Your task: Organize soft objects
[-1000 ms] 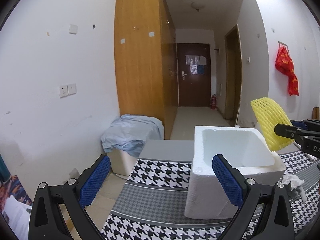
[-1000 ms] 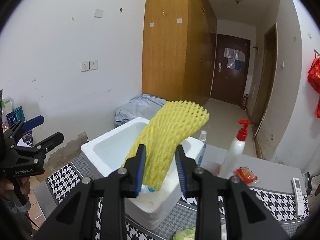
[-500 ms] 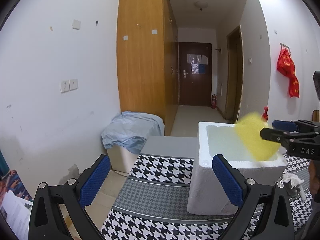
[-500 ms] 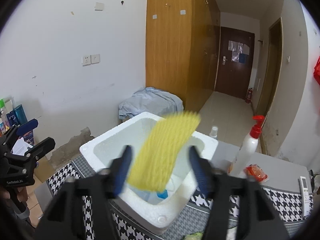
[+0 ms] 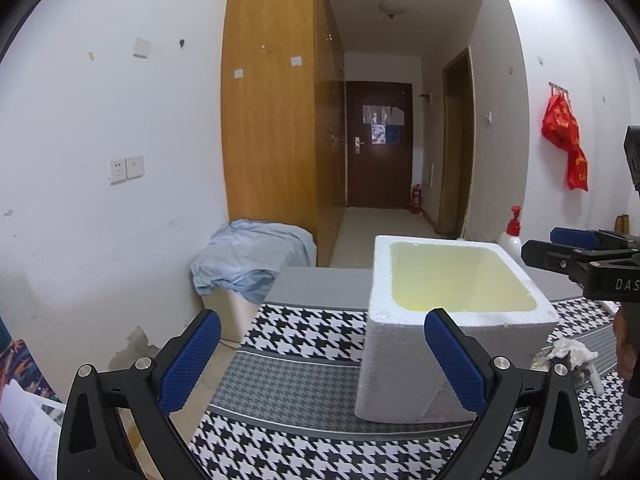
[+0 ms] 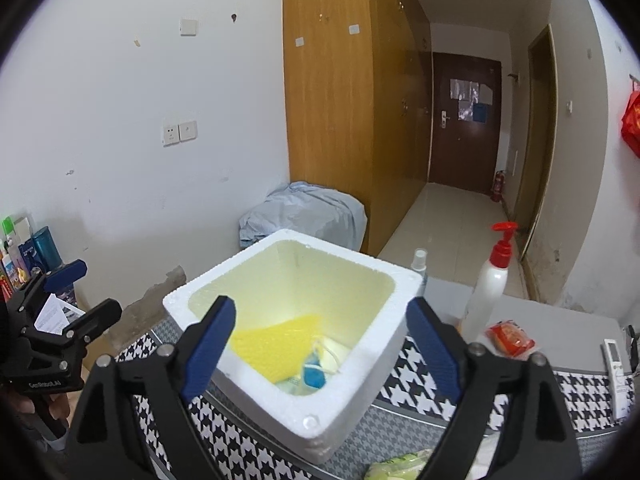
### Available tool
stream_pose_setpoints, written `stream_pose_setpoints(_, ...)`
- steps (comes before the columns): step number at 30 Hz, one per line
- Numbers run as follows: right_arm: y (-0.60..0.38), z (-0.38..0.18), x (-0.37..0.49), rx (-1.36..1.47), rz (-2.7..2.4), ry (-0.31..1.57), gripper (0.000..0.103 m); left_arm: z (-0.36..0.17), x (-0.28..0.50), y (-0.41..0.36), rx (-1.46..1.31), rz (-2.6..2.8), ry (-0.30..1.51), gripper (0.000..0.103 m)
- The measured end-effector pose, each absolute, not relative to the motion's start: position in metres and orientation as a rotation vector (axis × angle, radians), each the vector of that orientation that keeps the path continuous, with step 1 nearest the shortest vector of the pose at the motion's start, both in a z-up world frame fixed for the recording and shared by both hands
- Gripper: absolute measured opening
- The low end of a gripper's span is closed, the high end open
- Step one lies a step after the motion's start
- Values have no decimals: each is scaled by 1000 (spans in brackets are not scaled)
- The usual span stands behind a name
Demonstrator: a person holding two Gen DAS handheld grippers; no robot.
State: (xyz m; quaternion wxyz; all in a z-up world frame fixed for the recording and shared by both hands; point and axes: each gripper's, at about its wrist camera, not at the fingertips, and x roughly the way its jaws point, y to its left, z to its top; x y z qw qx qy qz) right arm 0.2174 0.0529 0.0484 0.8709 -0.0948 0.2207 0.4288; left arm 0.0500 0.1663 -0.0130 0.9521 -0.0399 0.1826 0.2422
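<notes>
Hovering my right gripper (image 6: 320, 344), jaws spread wide and empty, over the white foam box (image 6: 360, 392) where the yellow foam-mesh sleeve (image 6: 272, 346) lies, I judge the next move is fetching another soft item; my left gripper (image 5: 320, 364) waits open and empty.

White walls (image 5: 100, 220) with sockets (image 5: 126, 169) on the left; a tall wooden wardrobe (image 5: 276, 128) runs toward a dark door (image 5: 378, 144) at the hallway's end; pale tiled floor (image 6: 448, 216); a ceiling lamp (image 5: 392, 9); a red bag (image 5: 566, 140) hangs on the right wall; a blue sheet (image 5: 252, 256) drapes a bin beside the bench (image 5: 316, 284).
</notes>
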Motion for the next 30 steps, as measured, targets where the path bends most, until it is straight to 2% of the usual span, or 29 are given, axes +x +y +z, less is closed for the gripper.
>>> stream_pose_setpoints(7,38,53,209,-174,914,438,100,-11,50,150,-67,455,362,102)
stream_pose_setpoints(30,-19,58,166,-136,901,334,102,-3,24,110,-98,366,306,102)
